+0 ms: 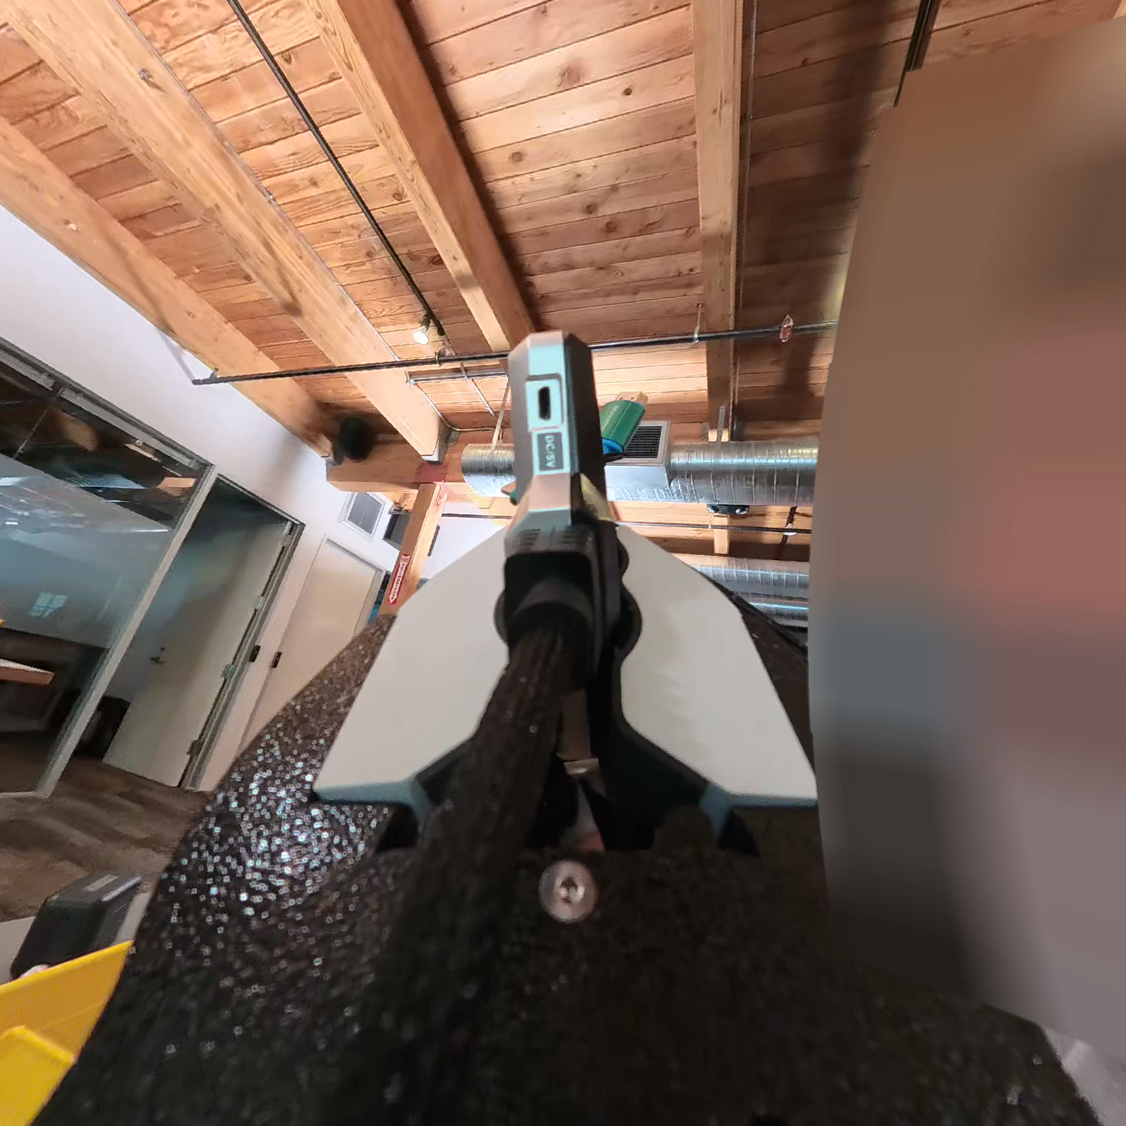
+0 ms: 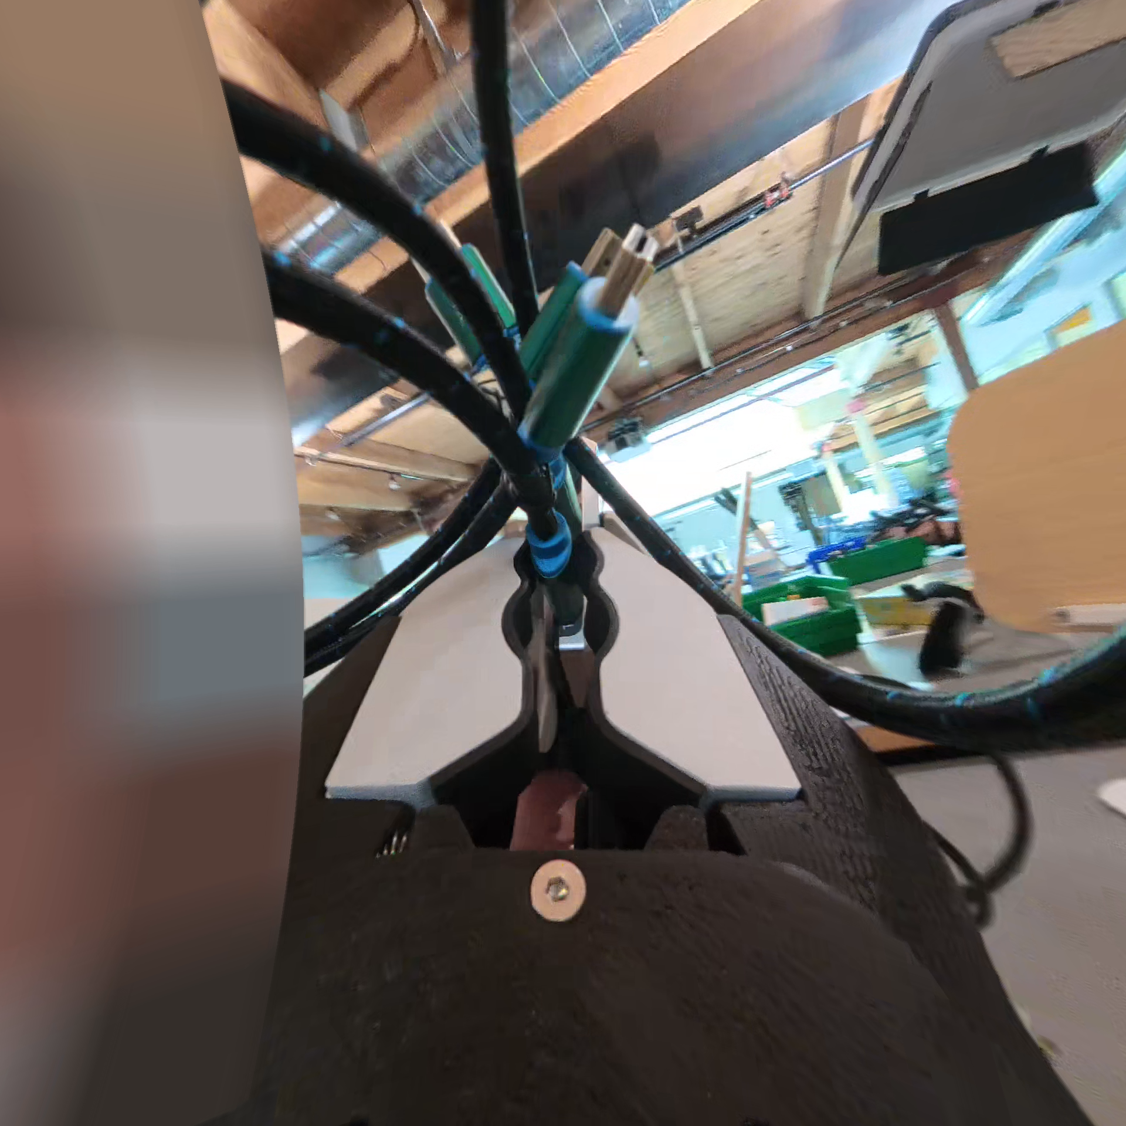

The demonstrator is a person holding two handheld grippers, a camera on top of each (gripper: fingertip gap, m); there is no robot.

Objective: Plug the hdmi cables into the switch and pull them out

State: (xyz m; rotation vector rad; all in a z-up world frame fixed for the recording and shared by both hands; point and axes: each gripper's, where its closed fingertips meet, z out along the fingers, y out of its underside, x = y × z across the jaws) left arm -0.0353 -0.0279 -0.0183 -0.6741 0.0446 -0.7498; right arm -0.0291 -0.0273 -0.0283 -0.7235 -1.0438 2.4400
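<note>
In the left wrist view my left gripper (image 1: 563, 566) points up at the ceiling. It is shut on the black cable end (image 1: 548, 566) of a slim silver adapter box (image 1: 548, 426), which sticks up past the fingertips. A braided black cable (image 1: 518, 701) runs back from it between the fingers. A green plug (image 1: 621, 423) shows just behind the box. In the right wrist view my right gripper (image 2: 557, 573) is shut on a green plug body (image 2: 571, 600) with a blue collar (image 2: 548, 551). Above it is a bundle of black cables (image 2: 390, 201) and green plugs with gold tips (image 2: 579, 359).
A wooden beam ceiling (image 1: 548, 152) and silver ducts (image 1: 743, 469) are overhead, with a glass wall (image 1: 91, 548) at left. Yellow plastic (image 1: 55, 1023) is at the lower left. The right wrist view shows a grey device (image 2: 987, 122), a wooden board (image 2: 1048, 487) and green bins (image 2: 804, 609). Both grippers' tips are close together, under 4 cm apart.
</note>
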